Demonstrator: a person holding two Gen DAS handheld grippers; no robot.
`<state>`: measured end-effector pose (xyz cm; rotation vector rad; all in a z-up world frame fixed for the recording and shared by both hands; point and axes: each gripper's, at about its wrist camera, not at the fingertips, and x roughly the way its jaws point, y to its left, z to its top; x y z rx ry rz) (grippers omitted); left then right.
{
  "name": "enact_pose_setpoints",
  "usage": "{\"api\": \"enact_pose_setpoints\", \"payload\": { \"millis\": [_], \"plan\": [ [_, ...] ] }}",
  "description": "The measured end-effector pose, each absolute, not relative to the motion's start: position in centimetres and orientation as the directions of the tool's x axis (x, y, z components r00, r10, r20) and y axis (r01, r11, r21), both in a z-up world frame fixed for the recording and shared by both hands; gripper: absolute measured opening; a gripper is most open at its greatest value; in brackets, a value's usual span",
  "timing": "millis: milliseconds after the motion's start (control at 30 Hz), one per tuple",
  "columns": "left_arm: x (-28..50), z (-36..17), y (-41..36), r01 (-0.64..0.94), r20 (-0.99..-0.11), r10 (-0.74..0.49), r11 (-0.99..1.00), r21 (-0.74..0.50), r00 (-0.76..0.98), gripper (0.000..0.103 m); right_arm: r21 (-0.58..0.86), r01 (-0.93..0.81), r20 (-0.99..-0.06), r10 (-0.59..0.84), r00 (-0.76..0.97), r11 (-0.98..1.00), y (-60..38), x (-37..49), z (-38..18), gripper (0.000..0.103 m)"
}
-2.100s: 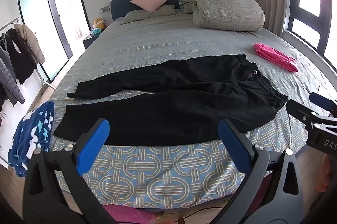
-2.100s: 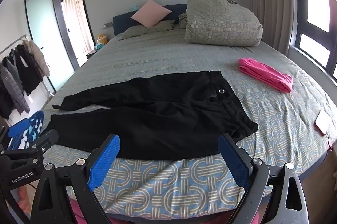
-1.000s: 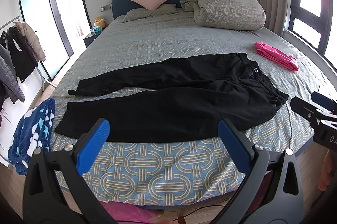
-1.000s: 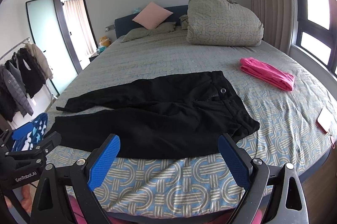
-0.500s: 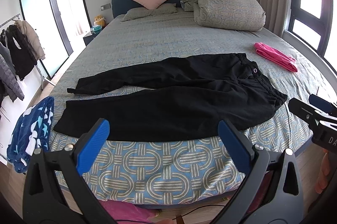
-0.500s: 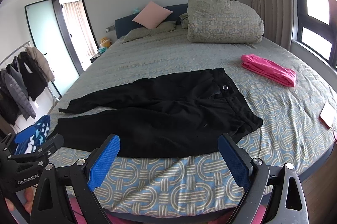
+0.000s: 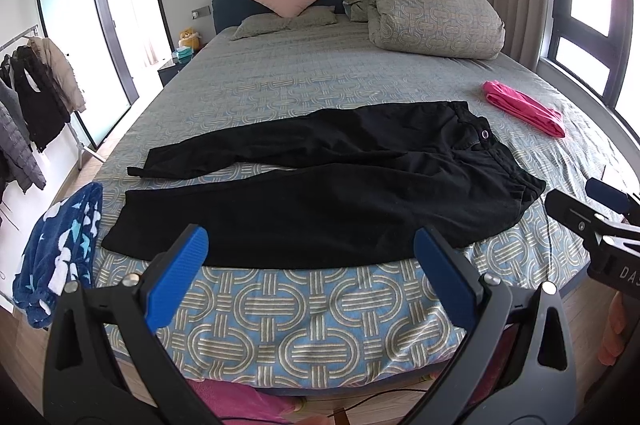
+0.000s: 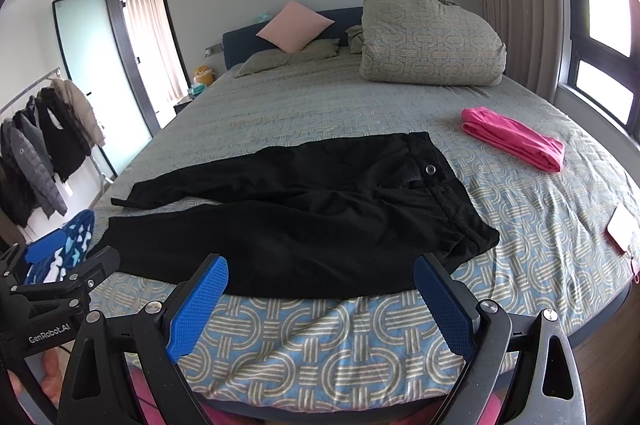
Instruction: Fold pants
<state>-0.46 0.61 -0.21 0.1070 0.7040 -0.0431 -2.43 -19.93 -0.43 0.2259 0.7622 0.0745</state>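
Observation:
Black pants (image 7: 328, 185) lie spread flat on the bed, waistband at the right, both legs running left and slightly apart; they also show in the right wrist view (image 8: 304, 217). My left gripper (image 7: 312, 277) is open and empty, held off the bed's near edge in front of the near leg. My right gripper (image 8: 320, 305) is open and empty, in front of the near hip and waistband corner. Each gripper shows at the edge of the other's view.
The bed (image 7: 304, 309) has a patterned grey-blue cover. Folded pink clothing (image 7: 524, 107) lies at the right. A bundled duvet (image 7: 432, 15) and pillows sit at the head. A blue patterned garment (image 7: 56, 249) hangs at the left corner. A coat rack (image 8: 44, 141) stands at left.
Both views have shifted only slightly; the grippers hover before the bed's near edge, open as before. The pants have not moved.

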Motion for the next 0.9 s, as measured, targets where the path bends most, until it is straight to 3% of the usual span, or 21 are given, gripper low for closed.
{"api": "enact_pose_setpoints", "payload": {
  "millis": [467,667,800,867,900],
  "plan": [
    [2.5,-0.4,2.5,0.039,-0.668,0.058,0.991,0.130,0.742,0.103,0.197,0.005,-0.712,0.140,0.688,0.980,-20.5,0.8,-1.0,0.096],
    [7.9,-0.5,8.3,-0.083,-0.729,0.092,0.995,0.049,0.679,0.103,0.180,0.032,-0.778,0.122,0.616,0.983,-23.5,6.2,-1.3,0.096],
    [13.5,-0.2,12.6,-0.178,-0.780,0.207,0.976,0.124,0.591,0.103,0.221,0.051,-0.826,0.159,0.540,0.974,-26.1,13.0,-1.5,0.095],
    [17.2,-0.5,14.9,-0.225,-0.822,0.228,0.966,0.125,0.522,0.103,0.258,0.081,-0.854,0.188,0.485,0.963,-27.1,17.0,-2.1,0.090],
    [18.8,-0.9,15.5,-0.243,-0.850,0.227,0.963,0.121,0.476,0.103,0.276,0.099,-0.866,0.203,0.457,0.956,-27.4,18.8,-2.4,0.082]
  ]
}}
